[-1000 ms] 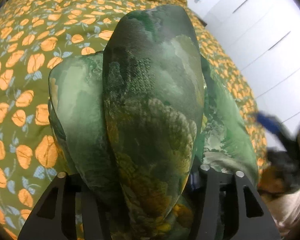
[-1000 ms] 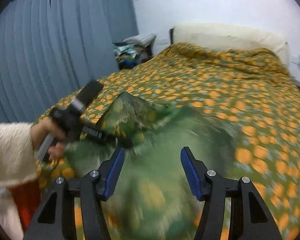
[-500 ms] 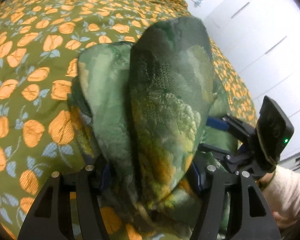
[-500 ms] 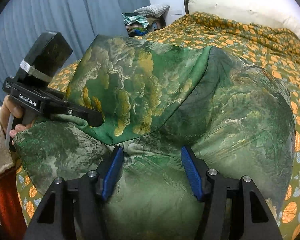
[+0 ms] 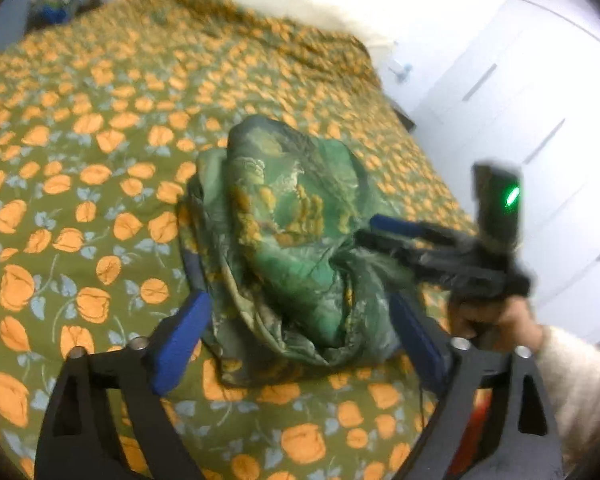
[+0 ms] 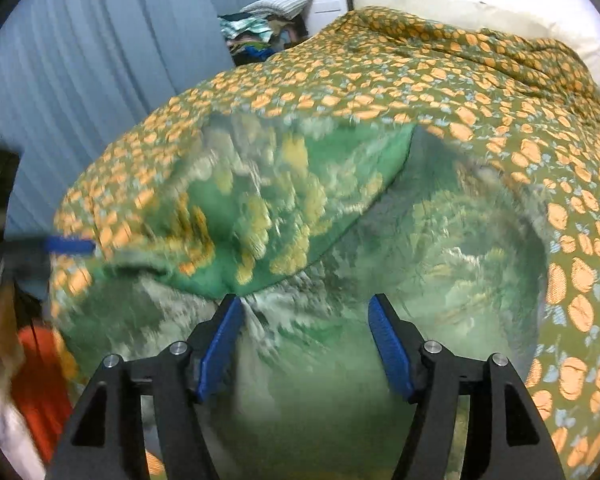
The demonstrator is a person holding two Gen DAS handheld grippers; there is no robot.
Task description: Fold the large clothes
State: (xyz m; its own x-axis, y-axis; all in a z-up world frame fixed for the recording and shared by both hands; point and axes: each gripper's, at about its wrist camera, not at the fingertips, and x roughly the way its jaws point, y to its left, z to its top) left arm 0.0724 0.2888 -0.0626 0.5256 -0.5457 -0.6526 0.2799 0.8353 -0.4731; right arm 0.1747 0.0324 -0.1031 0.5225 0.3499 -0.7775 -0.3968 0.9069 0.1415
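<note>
The green garment [image 5: 288, 240] lay bunched on the near part of the orange-flowered bedspread [image 5: 80, 128]. The left gripper [image 5: 300, 332] gaped wide around it; the right gripper [image 6: 306, 340] (blurred) stood open, fabric between its fingers.

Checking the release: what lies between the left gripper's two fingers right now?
In the left wrist view, the left gripper is open, with the bunched green garment lying on the bedspread between its fingers.

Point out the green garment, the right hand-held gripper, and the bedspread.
green garment [image 5: 292, 240], left wrist view, top of the pile
right hand-held gripper [image 6: 306, 344], right wrist view, between its fingertips
bedspread [image 5: 80, 160], left wrist view, bare flowered area
</note>
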